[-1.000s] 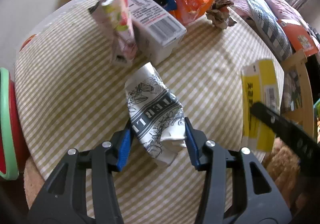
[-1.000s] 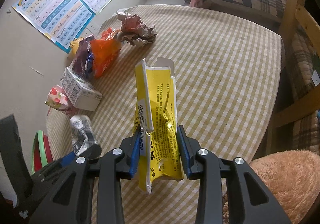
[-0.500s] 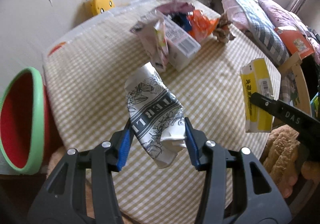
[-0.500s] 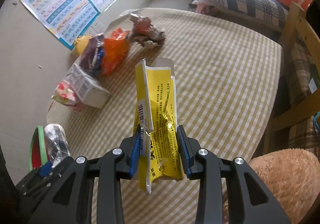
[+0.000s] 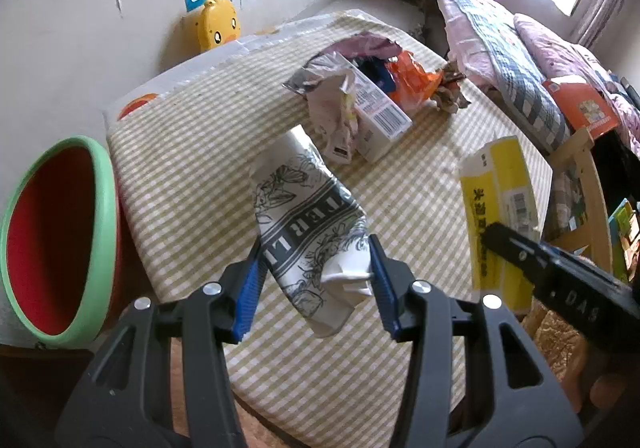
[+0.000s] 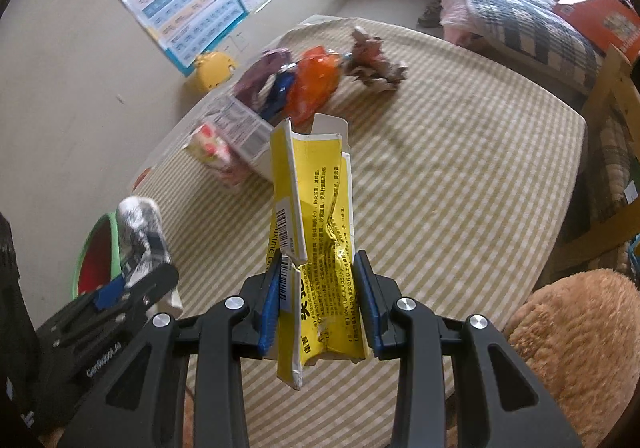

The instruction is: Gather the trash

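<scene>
Left gripper point(image 5: 316, 284): jaws clamped on crumpled paper cup point(image 5: 308, 232), above desk point(image 5: 192, 167). Right gripper point(image 6: 316, 300): jaws clamped on flattened yellow box point(image 6: 316, 207). Bin point(image 5: 60, 240): beside desk.

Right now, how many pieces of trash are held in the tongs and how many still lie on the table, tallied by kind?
Held in the tongs: 2 (crumpled printed cup, flattened yellow box)
Cartons and boxes on the table: 2 (pink carton, white box)
Wrappers and bags on the table: 3 (purple, blue, orange)
Crumpled brown paper: 1
Total: 8
</scene>
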Action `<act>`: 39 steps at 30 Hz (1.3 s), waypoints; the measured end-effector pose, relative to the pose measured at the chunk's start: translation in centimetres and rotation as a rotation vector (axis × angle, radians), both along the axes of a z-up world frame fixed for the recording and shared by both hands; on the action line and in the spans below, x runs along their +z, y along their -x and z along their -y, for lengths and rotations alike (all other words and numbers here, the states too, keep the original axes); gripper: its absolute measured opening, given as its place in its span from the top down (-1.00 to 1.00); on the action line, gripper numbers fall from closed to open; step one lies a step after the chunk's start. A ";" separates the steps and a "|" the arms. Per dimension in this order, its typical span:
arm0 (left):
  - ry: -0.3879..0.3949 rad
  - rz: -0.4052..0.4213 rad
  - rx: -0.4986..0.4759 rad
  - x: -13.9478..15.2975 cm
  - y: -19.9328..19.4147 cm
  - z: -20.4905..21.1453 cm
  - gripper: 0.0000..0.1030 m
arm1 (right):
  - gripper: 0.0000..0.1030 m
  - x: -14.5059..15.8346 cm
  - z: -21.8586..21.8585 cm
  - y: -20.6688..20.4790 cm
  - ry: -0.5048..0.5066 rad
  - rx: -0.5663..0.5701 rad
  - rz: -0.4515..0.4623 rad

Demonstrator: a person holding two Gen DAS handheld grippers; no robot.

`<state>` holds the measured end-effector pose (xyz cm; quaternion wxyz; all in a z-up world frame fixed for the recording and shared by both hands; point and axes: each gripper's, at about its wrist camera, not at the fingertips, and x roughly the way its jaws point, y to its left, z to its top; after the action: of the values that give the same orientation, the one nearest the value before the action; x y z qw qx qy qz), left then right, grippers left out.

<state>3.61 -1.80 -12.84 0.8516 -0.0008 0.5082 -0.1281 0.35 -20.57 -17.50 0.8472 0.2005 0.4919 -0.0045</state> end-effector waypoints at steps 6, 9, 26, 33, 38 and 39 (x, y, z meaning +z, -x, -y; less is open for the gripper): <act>0.012 0.016 0.020 0.3 0.1 -1.6 0.10 | 0.37 0.9 -2.0 -0.1 0.024 0.039 0.008; 0.019 0.023 0.031 0.4 0.1 -2.3 0.10 | 0.37 1.2 -2.8 -0.1 0.033 0.054 0.012; -0.027 -0.025 0.015 -1.1 0.7 -4.5 -0.02 | 0.37 1.0 -2.3 0.2 0.042 0.024 -0.002; -0.056 -0.130 0.010 -4.7 0.3 -4.5 -0.04 | 0.37 0.5 -2.5 0.2 0.032 0.036 -0.013; -0.051 -0.153 -0.008 -5.8 0.2 -3.8 -0.08 | 0.37 0.3 -2.7 0.1 0.031 0.037 -0.020; -0.058 -0.152 -0.019 -6.0 0.1 -3.5 -0.09 | 0.37 0.3 -2.7 0.1 0.032 0.037 -0.020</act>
<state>3.47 1.68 -18.86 0.8091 0.0189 0.5748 -0.1210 0.29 -17.90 -17.18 0.8452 0.1778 0.5040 0.0013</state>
